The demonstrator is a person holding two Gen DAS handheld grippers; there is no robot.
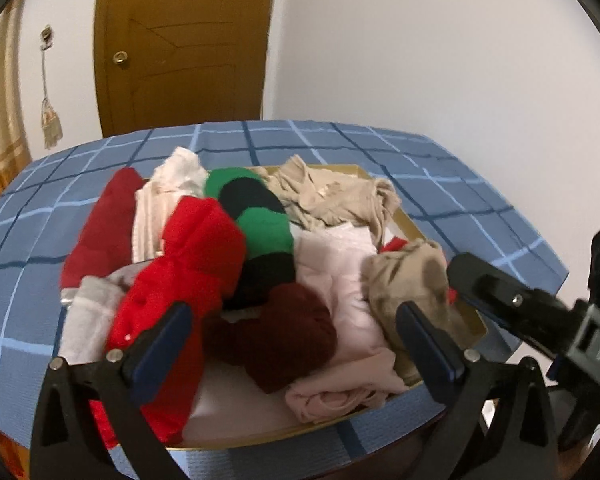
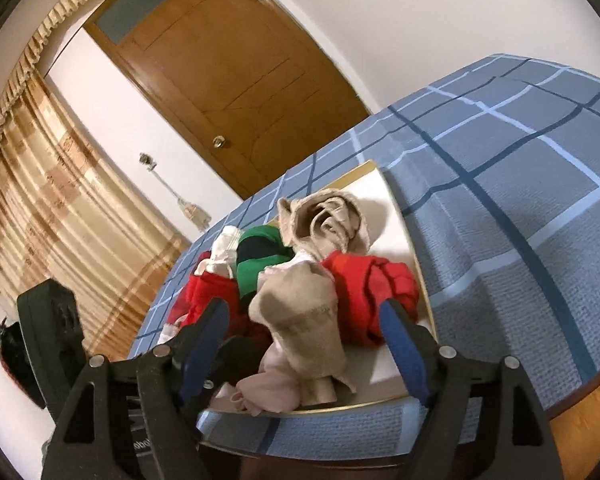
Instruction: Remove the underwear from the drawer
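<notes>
Two grippers: left gripper (image 1: 296, 330) and right gripper (image 2: 304, 320), both with fingers spread apart, gripping nothing.
Drawer: gold-rimmed drawer (image 1: 474, 322) sits on the blue checked tablecloth (image 1: 40, 240).
Underwear: heaped in the drawer; beige underwear (image 2: 300, 312) between the right fingers, dark red piece (image 1: 288, 332) between the left.

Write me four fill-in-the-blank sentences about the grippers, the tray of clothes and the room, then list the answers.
1. The tray of clothes rests on a checked cloth whose main colour is ____.
2. Both the left gripper and the right gripper have their jaws ____.
3. The striped garment is black and ____.
4. Behind the table stands a wooden ____.

Answers: blue; open; green; door
</notes>
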